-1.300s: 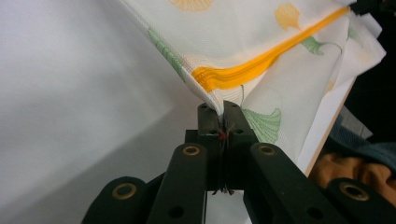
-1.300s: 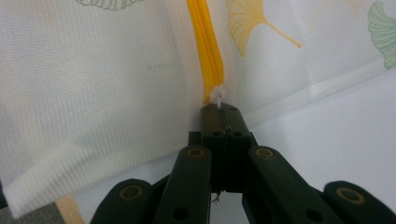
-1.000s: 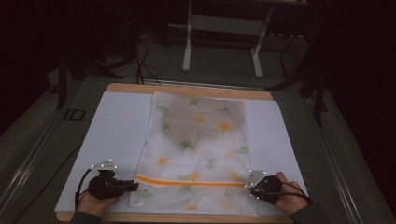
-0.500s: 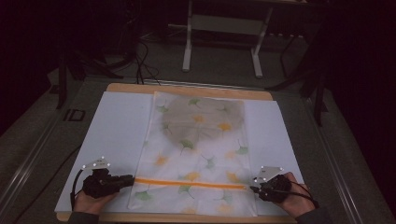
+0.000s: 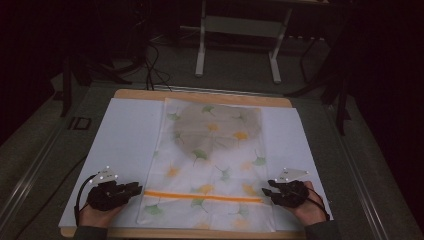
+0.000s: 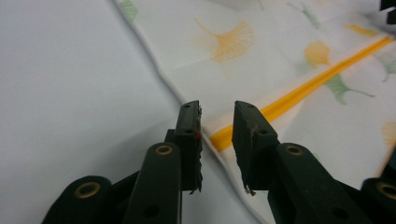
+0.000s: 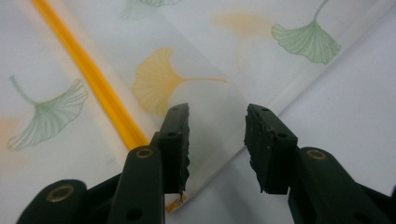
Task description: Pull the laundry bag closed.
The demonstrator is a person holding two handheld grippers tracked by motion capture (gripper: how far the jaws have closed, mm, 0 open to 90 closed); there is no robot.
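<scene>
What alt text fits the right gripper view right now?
The right tool has just been opening its black jaws, nothing pinched, above the edge of a white ginkgo-leaf cloth with an orange stripe, on a pale table sheet.

Parted tongs (image 7: 217, 149) just opening, over leaf-print cloth (image 7: 196, 60) edge

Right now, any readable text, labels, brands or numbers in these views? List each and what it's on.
None readable.
Cloth: printed leaves and an orange stripe, no lettering.
Dark tag on the floor left of the table: a light outline mark, too small and blurred to read.
Left gripper and right gripper: no markings visible on the black jaws.
</scene>
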